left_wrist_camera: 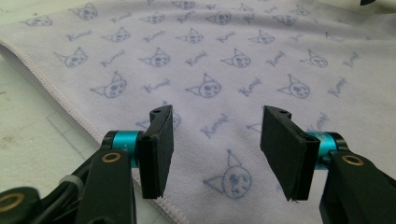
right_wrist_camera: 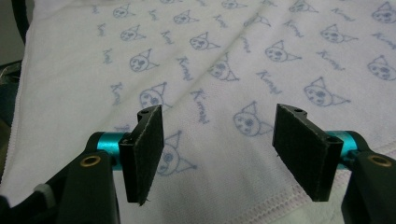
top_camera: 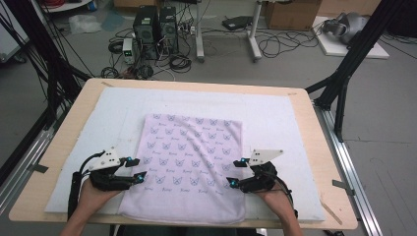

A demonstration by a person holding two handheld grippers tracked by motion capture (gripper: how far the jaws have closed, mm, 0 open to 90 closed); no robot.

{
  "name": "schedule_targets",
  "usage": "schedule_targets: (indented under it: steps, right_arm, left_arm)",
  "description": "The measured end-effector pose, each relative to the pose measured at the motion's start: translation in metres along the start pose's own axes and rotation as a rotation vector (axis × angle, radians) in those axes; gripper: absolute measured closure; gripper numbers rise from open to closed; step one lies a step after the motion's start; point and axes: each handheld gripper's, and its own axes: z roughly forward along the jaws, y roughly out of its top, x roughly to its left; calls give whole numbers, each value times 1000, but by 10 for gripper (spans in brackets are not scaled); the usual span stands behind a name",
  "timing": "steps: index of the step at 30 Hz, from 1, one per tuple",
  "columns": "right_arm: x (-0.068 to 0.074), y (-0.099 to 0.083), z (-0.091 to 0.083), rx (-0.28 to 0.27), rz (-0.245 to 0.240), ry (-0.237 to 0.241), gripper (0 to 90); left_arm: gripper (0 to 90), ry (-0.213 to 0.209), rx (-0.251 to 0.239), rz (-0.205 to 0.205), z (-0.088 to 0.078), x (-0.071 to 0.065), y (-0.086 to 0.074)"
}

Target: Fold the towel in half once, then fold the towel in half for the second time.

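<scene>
A folded lilac towel [top_camera: 189, 164] printed with small cat faces lies flat on the white mat [top_camera: 275, 118] that covers the wooden desk [top_camera: 324, 162], its near edge close to your side. Your left gripper [top_camera: 139, 168] sits at the towel's left edge and your right gripper [top_camera: 235, 172] at its right edge, both pointing inward across the cloth. In the left gripper view, the fingers [left_wrist_camera: 156, 149] stand spread above the hemmed edge, with printed fabric showing between them and nothing pinched. In the right gripper view, the fingers [right_wrist_camera: 144, 154] are likewise spread over the towel near its stitched hem, holding nothing. Computer towers [top_camera: 155, 29] and cables lie on the floor beyond the desk.
</scene>
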Motion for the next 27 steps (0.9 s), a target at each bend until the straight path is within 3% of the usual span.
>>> schedule_targets:
  steps: [21,27]
  right_arm:
    - [1,0,0,1,-14,-17,315]
    - [-1,1,0,-5,-13,-17,312]
  left_arm:
    - [444,-5,-7,11,-2,2,0]
    - [441,-2,16,23,-1,5,1]
